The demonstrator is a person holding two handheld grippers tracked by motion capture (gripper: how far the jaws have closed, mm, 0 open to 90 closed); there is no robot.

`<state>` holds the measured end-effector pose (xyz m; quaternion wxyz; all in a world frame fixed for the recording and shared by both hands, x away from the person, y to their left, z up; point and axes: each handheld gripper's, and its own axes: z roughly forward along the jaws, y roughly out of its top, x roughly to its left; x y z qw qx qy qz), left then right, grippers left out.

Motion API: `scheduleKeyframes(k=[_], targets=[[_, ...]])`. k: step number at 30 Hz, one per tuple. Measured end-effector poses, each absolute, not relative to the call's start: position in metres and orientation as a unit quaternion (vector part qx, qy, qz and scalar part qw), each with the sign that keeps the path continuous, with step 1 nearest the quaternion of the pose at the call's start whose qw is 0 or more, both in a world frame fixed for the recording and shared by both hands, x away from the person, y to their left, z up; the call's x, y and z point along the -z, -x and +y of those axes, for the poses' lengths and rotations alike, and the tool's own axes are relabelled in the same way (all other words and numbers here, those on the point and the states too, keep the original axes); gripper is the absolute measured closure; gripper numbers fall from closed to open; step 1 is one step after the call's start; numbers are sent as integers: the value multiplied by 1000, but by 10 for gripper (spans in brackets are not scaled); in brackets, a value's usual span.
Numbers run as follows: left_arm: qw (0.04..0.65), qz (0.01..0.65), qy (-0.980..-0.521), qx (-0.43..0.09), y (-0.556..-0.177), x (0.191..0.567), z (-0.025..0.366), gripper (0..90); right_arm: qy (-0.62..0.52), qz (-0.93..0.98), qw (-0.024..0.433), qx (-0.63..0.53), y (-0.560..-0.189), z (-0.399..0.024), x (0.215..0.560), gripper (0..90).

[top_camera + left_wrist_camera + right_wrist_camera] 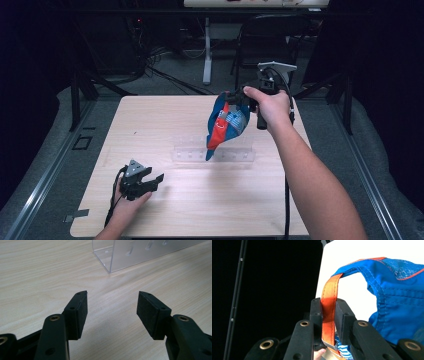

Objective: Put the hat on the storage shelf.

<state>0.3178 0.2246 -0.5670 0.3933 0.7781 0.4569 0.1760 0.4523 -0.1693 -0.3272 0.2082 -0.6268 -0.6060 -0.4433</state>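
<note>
Right gripper clamped on orange strap of blue cap, held up over far right part of wooden table. Cap hanging long axis vertical, lowest tip just above clear acrylic rack. Rack straight below, long axis running left to right. Left gripper wide open, empty, resting near front left, well apart from cap; right hand clearly nearer.
</note>
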Motion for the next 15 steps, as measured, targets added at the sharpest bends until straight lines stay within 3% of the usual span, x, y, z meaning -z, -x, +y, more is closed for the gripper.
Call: scheduleKeyframes(k=[15], targets=[[394,456,-779,-174,-318,566,226,428,633,-605,211,434,-454,-171,347,779]])
